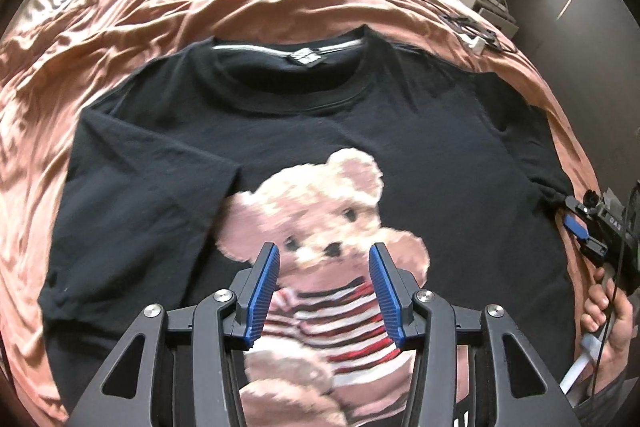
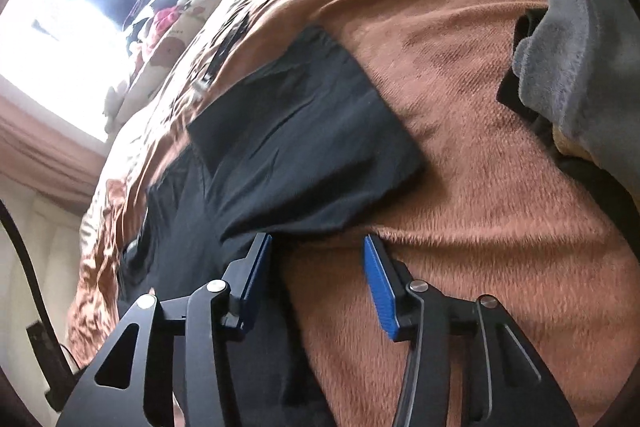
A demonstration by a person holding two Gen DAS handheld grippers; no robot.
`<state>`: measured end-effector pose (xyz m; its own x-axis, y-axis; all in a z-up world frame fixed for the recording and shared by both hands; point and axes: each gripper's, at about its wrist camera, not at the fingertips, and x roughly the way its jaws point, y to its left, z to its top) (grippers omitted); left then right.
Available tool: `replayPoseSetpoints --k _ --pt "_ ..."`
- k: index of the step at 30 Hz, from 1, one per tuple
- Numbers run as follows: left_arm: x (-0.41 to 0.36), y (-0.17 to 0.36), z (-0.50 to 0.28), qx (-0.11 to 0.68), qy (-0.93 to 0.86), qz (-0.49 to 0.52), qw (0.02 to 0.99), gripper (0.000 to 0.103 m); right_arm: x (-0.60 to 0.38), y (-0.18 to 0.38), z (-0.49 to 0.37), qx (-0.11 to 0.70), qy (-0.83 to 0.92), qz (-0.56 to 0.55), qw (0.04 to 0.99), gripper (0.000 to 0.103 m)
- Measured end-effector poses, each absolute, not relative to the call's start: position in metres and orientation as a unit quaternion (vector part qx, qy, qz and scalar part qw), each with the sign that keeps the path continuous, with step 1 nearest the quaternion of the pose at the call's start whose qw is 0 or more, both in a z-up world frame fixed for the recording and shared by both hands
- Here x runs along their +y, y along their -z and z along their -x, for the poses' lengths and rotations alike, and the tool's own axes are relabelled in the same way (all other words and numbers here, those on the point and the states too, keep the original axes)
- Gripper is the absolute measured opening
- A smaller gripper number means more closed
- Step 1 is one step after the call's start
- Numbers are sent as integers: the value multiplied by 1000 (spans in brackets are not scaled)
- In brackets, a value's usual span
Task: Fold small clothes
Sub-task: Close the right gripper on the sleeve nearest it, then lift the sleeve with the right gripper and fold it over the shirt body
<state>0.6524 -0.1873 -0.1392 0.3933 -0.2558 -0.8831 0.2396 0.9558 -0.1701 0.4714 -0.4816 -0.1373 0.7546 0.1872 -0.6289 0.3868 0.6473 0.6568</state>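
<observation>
1. I find the black T-shirt (image 1: 420,147) flat on the bed (image 1: 120,27), mid-frame, one sleeve already folded in.
2. My left hand-held gripper (image 1: 324,287) hovers open and empty.
3. My right hand-held gripper (image 2: 316,283) is open beside the other sleeve (image 2: 304,147); next, I must grip it.

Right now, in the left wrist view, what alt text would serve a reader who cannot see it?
A black T-shirt with a teddy bear print lies face up on a rumpled orange-pink bedspread, one sleeve folded in over the front. The left gripper hangs open above the print, nothing between its blue pads. At the right edge, the right gripper reaches the other sleeve.
</observation>
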Motion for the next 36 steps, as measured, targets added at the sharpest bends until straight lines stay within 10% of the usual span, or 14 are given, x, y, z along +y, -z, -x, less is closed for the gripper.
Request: replayPoseSetpoints --k 11,18,36 --pt "-252 141 -674 524 183 14 832 37 -487 138 -472 305 79 -440 841 2" --pt "-313 147 -682 532 230 21 815 17 -474 107 -472 262 35 -410 873 1" --pt "-408 187 -685 572 301 50 761 5 -478 110 -464 225 -48 -401 887 1"
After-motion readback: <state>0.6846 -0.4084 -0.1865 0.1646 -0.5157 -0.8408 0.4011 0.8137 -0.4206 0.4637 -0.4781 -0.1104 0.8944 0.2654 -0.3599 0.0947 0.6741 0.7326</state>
